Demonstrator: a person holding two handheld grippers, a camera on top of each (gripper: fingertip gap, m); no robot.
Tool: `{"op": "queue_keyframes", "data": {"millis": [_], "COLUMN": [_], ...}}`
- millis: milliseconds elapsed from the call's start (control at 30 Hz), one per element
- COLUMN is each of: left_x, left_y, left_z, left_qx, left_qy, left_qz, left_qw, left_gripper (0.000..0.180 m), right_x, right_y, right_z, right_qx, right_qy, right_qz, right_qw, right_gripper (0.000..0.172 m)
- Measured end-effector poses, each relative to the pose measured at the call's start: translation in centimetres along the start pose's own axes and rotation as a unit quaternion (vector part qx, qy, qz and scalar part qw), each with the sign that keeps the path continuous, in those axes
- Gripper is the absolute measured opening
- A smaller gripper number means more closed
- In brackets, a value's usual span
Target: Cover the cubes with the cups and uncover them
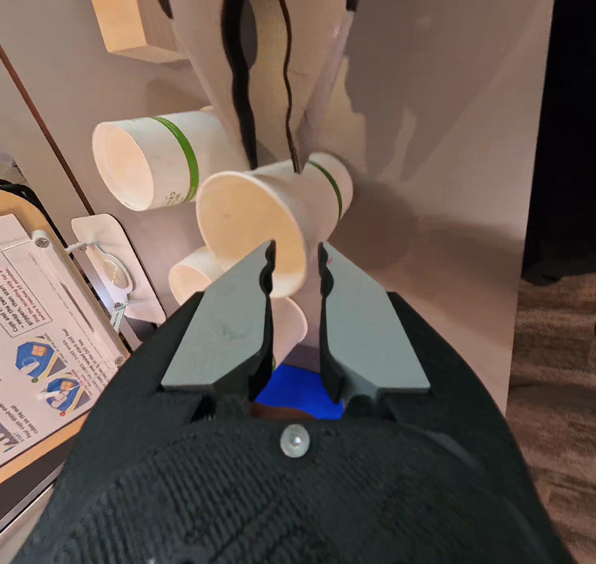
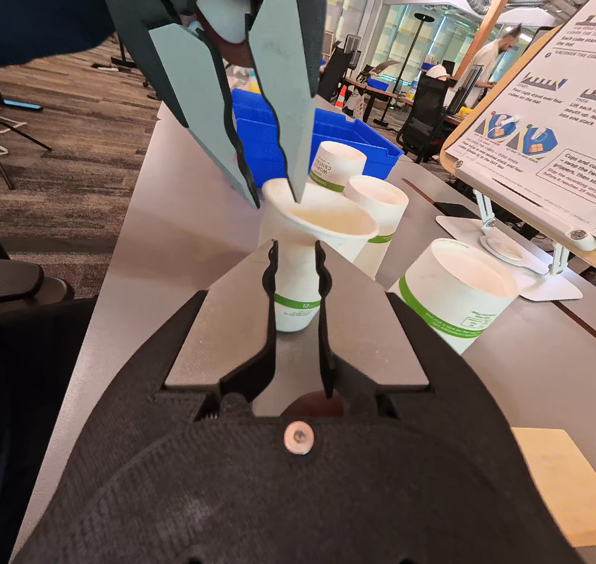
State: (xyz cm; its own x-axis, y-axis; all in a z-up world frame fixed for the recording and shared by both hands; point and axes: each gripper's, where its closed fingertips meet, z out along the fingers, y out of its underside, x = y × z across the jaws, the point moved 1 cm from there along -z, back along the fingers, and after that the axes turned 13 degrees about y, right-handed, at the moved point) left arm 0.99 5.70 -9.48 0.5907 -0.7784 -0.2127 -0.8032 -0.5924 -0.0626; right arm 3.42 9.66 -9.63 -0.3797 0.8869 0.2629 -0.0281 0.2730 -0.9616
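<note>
left tongs (image 1: 296,245): you have them spread, coming down over the tilted cup (image 2: 325,222). one finger dips inside its mouth and the other sits outside the rim. there's daylight either side of the wall, so no pinch.
right tongs (image 2: 295,245): also spread, level with that cup's body, which shows in the slot between your tips. whether a pad touches it, i cannot tell.
tilted cup: white paper with a green band, mouth up and leaning, its foot on the grey table (image 2: 167,226).
other cups: three more stand mouth up. one is by the blue bin (image 2: 267,135), one (image 2: 377,203) is just behind the tilted cup, and the biggest in view (image 2: 458,290) is off to your right.
print on cups: small green and grey lettering on and under the bands, some of it upside down.
instruction board (image 2: 532,122): a white sheet on a tilted stand at right, with dark text and blue-and-orange pictograms.
pale wooden slab (image 2: 554,490): it lies flat at the near right edge.
</note>
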Motion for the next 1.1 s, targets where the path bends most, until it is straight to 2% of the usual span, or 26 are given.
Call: {"op": "queue_keyframes", "data": {"millis": [100, 200, 267, 300, 333, 367, 433, 500, 533, 567, 667, 733, 833, 933, 1033, 1100], "left_x": [0.2, 0.3, 0.4, 0.3, -0.3, -1.2, -1.9, -1.1, -0.4, 0.1, 0.8, 0.7, 0.2, -0.1, 0.1, 0.3], "left_y": [-0.6, -0.9, -1.0, -0.8, -0.2, 0.8, 3.9, 6.0, 6.5, 7.0, 8.1, 7.4, 6.2, 5.7, 6.0, 6.4], "left_z": [0.3, -0.2, -1.3, -2.2, -3.3, -4.4, -5.2, -3.9, -2.6, -1.1, 2.4, 2.3, 2.4, 2.8, 2.0, 1.2], "left_qx": [0.036, 0.09, 0.171, 0.226, 0.285, 0.342, 0.427, 0.498, 0.519, 0.524, 0.483, 0.477, 0.487, 0.488, 0.501, 0.519], "left_qy": [0.014, -0.008, -0.031, -0.046, -0.08, -0.123, -0.192, -0.206, -0.201, -0.201, -0.241, -0.248, -0.24, -0.222, -0.242, -0.256], "left_qz": [-0.008, -0.023, -0.056, -0.089, -0.138, -0.199, -0.326, -0.412, -0.435, -0.45, -0.465, -0.447, -0.432, -0.431, -0.425, -0.421], "left_qw": [0.999, 0.996, 0.983, 0.969, 0.945, 0.91, 0.821, 0.735, 0.708, 0.695, 0.702, 0.715, 0.72, 0.726, 0.714, 0.698], "left_gripper": [0.025, 0.032, 0.036, 0.037, 0.034, 0.032, 0.032, 0.034, 0.034, 0.035, 0.041, 0.04, 0.037, 0.04, 0.036, 0.027], "right_x": [0.0, 0.1, 0.1, 0.1, 0.0, -0.2, -0.7, -1.4, -1.7, -1.8, -2.3, -2.2, -1.6, -1.6, -1.8, -2.0], "right_y": [0.1, -0.2, -0.6, -0.9, -1.2, -1.5, -1.9, -1.8, -1.7, -1.5, -1.4, -1.5, -1.2, -1.5, -1.3, -0.9], "right_z": [0.0, -0.3, -0.6, -0.8, -1.0, -1.1, -1.3, -1.2, -1.0, -0.8, -0.3, 0.1, 1.1, 1.5, 2.0, 2.2], "right_qx": [-0.004, 0.003, 0.012, 0.018, 0.026, 0.033, 0.039, 0.036, 0.034, 0.033, 0.037, 0.042, 0.027, 0.032, 0.016, -0.002], "right_qy": [-0.002, -0.001, -0.008, -0.013, -0.02, -0.028, -0.044, -0.057, -0.057, -0.054, -0.046, -0.037, -0.023, -0.02, -0.02, -0.029], "right_qz": [-0.003, -0.002, 0.006, 0.012, 0.018, 0.024, 0.035, 0.031, 0.025, 0.017, -0.006, -0.014, -0.023, -0.041, -0.073, -0.092], "right_qw": [1.0, 1.0, 1.0, 1.0, 0.999, 0.999, 0.998, 0.997, 0.997, 0.998, 0.998, 0.998, 0.999, 0.998, 0.997, 0.995], "right_gripper": [0.02, 0.02, 0.02, 0.021, 0.023, 0.026, 0.039, 0.049, 0.053, 0.056, 0.064, 0.065, 0.065, 0.054, 0.05, 0.039]}}
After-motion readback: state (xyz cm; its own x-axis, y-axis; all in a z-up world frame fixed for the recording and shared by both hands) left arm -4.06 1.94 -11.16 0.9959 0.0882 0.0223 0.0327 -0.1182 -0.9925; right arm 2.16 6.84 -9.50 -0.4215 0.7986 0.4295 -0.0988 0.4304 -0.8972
